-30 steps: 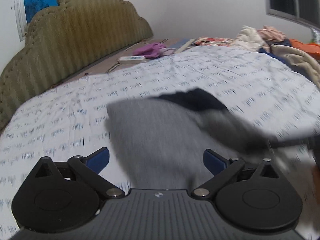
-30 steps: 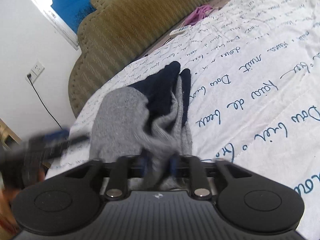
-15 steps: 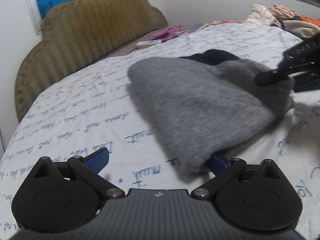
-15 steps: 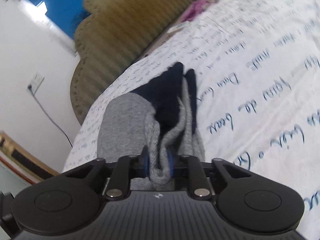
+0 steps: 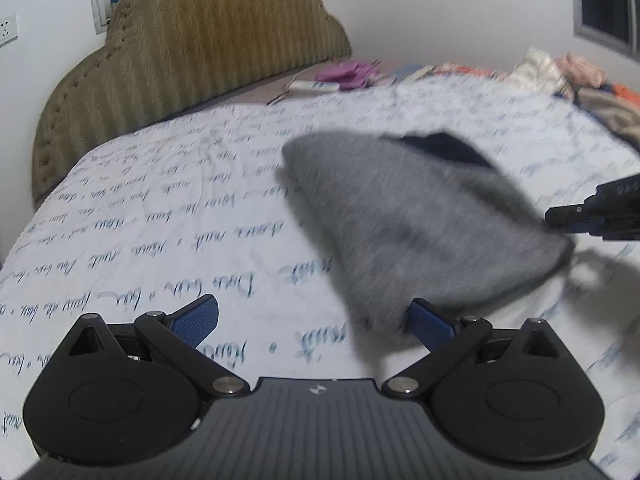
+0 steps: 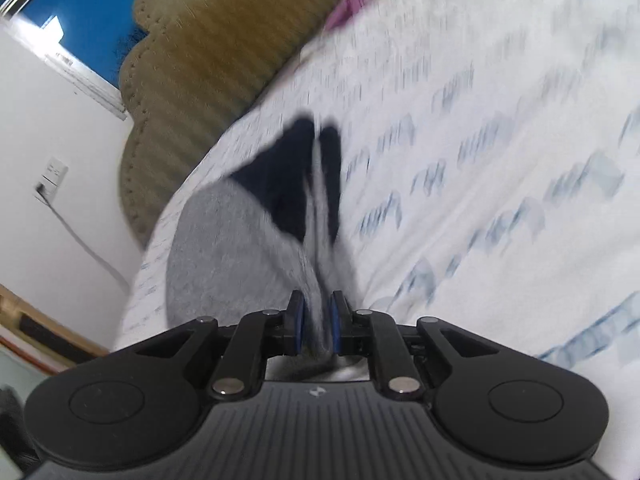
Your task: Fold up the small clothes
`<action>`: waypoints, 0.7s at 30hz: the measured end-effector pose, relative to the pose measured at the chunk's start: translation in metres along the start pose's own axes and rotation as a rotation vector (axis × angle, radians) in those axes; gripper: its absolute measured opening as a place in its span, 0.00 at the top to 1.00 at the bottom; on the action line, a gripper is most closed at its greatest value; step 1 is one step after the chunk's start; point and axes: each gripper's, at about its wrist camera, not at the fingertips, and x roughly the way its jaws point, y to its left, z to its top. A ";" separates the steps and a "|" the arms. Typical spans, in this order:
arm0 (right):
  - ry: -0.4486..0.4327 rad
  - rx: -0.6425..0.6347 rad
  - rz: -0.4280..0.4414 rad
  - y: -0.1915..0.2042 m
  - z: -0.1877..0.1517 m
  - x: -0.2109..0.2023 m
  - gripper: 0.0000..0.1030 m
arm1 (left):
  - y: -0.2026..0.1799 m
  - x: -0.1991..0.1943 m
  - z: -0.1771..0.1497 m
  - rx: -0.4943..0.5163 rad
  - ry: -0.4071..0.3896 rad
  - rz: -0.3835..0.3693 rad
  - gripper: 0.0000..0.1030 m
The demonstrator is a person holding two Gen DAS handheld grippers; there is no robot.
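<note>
A small grey garment with dark navy parts [image 5: 404,216] lies on the white quilt with blue writing [image 5: 160,216]. My left gripper [image 5: 312,316] is open and empty, just in front of the garment's near edge. My right gripper [image 6: 317,322] is shut on a bunched grey edge of the garment [image 6: 240,256], whose navy parts point away from me. The right gripper also shows at the right edge of the left wrist view [image 5: 600,212], at the garment's right end.
An olive padded headboard [image 5: 192,48] stands behind the bed. A purple cloth [image 5: 348,74] and a white remote [image 5: 314,87] lie near it. A pile of clothes [image 5: 580,80] sits at the far right. A wall socket with a cable [image 6: 50,184] is on the left wall.
The left gripper has pulled back and risen, and stays open. The right gripper keeps its hold and has moved; its view is now blurred.
</note>
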 end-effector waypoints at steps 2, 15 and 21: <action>-0.080 -0.118 -0.065 0.020 0.013 -0.010 0.80 | -0.002 -0.004 0.015 -0.022 -0.016 -0.031 0.00; 0.016 -0.393 -0.135 0.074 0.028 0.071 0.81 | -0.020 0.069 0.060 -0.096 0.075 -0.010 0.03; 0.030 -0.517 -0.144 0.095 0.027 0.079 0.54 | -0.021 0.074 0.062 -0.105 0.084 -0.003 0.02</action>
